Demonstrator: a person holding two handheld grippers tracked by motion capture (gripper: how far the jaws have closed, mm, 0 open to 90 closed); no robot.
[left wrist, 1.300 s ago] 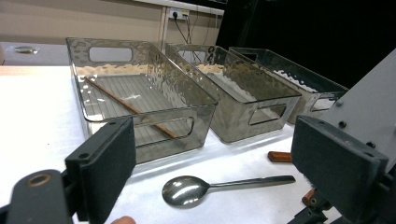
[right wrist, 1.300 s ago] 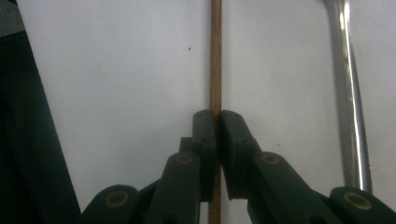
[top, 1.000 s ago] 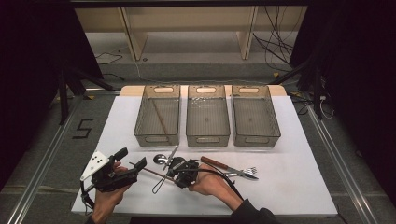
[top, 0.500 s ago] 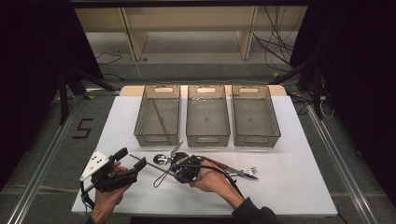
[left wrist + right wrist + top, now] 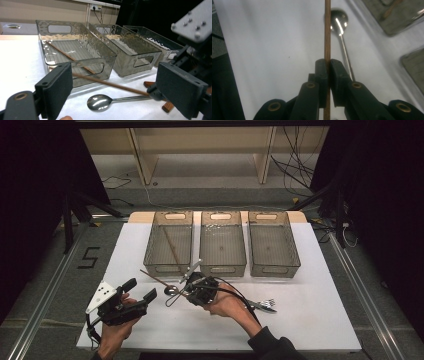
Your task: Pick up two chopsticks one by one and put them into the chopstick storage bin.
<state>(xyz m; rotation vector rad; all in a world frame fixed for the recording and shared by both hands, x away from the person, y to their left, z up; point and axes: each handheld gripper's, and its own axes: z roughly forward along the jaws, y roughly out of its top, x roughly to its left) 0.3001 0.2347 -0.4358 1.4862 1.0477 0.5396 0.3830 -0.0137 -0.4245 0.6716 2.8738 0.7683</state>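
Observation:
My right gripper (image 5: 192, 291) is shut on a thin wooden chopstick (image 5: 157, 277), which sticks out to the left just above the table. In the right gripper view the chopstick (image 5: 327, 32) runs straight up between the closed jaws of the right gripper (image 5: 327, 63). A metal spoon (image 5: 172, 290) lies on the white table under it. My left gripper (image 5: 141, 293) is open at the front left, empty, with its jaws toward the spoon (image 5: 100, 102) and chopstick (image 5: 105, 83). A second chopstick (image 5: 172, 249) lies in the left bin (image 5: 150, 254).
Three clear grey bins stand in a row at the back: left, middle (image 5: 222, 266) and right (image 5: 295, 262). A fork (image 5: 266, 305) with a wooden handle lies right of my right hand. Wooden handle ends (image 5: 167, 106) show near the right gripper (image 5: 195, 52).
The right gripper has shifted slightly away from me with the chopstick, whose free end now points left at the bins' front. The left gripper has barely moved.

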